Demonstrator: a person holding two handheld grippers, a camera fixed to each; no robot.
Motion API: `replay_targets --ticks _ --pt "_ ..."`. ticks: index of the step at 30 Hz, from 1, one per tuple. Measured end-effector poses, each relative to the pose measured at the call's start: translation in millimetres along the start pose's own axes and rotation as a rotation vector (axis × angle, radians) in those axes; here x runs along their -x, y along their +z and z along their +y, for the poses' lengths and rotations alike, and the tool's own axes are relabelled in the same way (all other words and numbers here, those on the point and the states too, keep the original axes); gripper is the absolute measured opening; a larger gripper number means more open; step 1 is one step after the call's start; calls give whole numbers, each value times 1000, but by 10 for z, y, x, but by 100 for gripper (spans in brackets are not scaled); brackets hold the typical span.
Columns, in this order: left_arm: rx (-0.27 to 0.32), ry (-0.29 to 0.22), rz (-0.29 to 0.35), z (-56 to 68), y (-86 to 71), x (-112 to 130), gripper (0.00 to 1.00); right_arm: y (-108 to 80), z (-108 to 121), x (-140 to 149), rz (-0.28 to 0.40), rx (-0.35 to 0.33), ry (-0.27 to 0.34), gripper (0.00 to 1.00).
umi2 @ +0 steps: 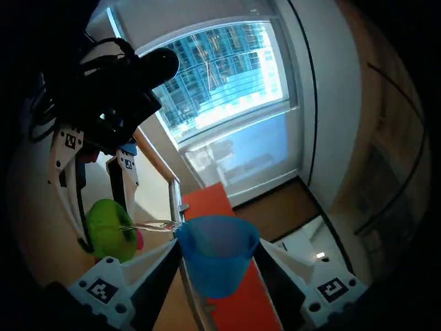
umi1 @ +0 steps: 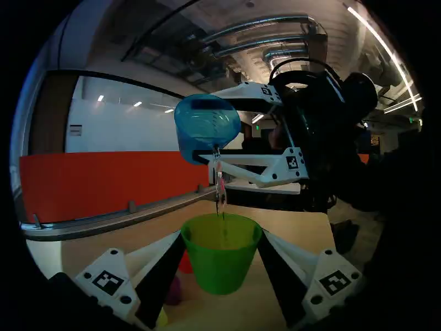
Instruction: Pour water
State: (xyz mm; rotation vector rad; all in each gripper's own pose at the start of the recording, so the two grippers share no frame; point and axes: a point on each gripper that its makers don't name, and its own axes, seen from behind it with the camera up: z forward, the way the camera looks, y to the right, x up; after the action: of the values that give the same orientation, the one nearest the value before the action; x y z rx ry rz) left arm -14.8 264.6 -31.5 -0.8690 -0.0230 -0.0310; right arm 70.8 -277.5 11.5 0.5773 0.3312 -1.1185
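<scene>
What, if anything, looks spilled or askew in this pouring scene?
Nothing stands out. The blue cup is tipped to pour, and its water falls into the green cup; no spill shows on the table.

We see a long orange wall [umi1: 110, 182] with a white wall [umi1: 121, 127] above it. A gray rail [umi1: 121, 216] runs along its bottom edge. On the light wooden table [umi1: 300, 220] sit a small red thing [umi1: 186, 263], a purple one [umi1: 174, 291] and a bit of a yellow one [umi1: 162, 317], close together. Up high are shiny pipes [umi1: 259, 38] and long bright lights [umi1: 380, 49]. In the right gripper view, a big window [umi2: 220, 71] shows tall blue buildings.
</scene>
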Motion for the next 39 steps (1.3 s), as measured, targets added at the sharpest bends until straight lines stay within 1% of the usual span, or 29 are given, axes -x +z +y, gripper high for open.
replay_targets --ticks 15,39 --pt "9 10 1 61 -32 -34 87 -20 124 -104 7 34 -76 89" --pt "14 2 -2 61 -11 7 87 -10 255 -105 1 58 -183 89"
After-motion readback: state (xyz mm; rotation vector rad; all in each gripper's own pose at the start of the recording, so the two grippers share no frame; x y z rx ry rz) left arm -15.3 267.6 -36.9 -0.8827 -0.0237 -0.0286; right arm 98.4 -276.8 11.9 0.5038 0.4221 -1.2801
